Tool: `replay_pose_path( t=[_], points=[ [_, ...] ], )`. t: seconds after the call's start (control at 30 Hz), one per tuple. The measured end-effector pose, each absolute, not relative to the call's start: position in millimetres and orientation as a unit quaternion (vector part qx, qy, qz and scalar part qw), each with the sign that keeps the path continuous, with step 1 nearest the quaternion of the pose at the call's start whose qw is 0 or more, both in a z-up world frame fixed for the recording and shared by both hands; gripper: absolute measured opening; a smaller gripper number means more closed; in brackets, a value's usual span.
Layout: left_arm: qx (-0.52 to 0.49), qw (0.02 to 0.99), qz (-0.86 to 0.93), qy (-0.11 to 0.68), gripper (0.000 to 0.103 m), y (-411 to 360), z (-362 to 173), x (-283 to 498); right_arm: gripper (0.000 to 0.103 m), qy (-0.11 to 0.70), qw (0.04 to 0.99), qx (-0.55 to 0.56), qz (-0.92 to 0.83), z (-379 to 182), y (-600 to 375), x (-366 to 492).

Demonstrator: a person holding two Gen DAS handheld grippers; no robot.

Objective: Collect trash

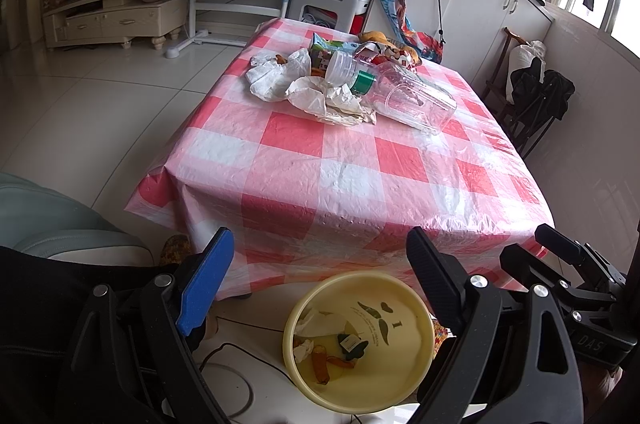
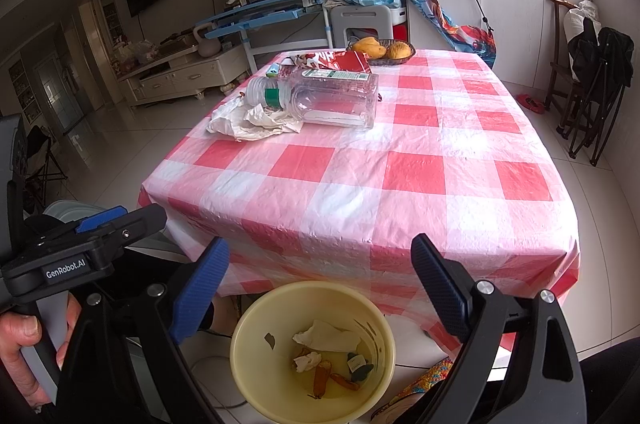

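A heap of trash lies at the far end of the red-and-white checked table: a clear plastic bottle on its side, crumpled white paper, a white bag, a green carton and a red snack wrapper. On the floor below the near table edge stands a yellow bin holding tissue, orange peels and a dark wrapper. My left gripper and right gripper hang side by side above the bin, both open and empty.
A basket of yellow fruit sits at the table's far edge. A dark chair with a black bag stands to the right, a blue desk behind the table, a grey seat at the near left. A hand grips the left handle.
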State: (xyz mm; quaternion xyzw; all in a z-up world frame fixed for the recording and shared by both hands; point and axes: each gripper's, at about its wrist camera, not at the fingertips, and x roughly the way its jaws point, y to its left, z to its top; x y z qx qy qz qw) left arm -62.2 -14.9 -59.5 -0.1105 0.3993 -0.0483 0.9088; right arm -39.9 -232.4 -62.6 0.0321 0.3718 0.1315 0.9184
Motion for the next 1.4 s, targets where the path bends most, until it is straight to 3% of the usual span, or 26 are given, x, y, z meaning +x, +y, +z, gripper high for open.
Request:
replay_pose_path(
  t=[1.4],
  points=[
    [-0.113,0.906,-0.042,0.405,0.084,-13.7,-64.5,-57.3,0.089,0.375,0.917,0.012,0.135,-62.6,-223.4,-39.1]
  ],
)
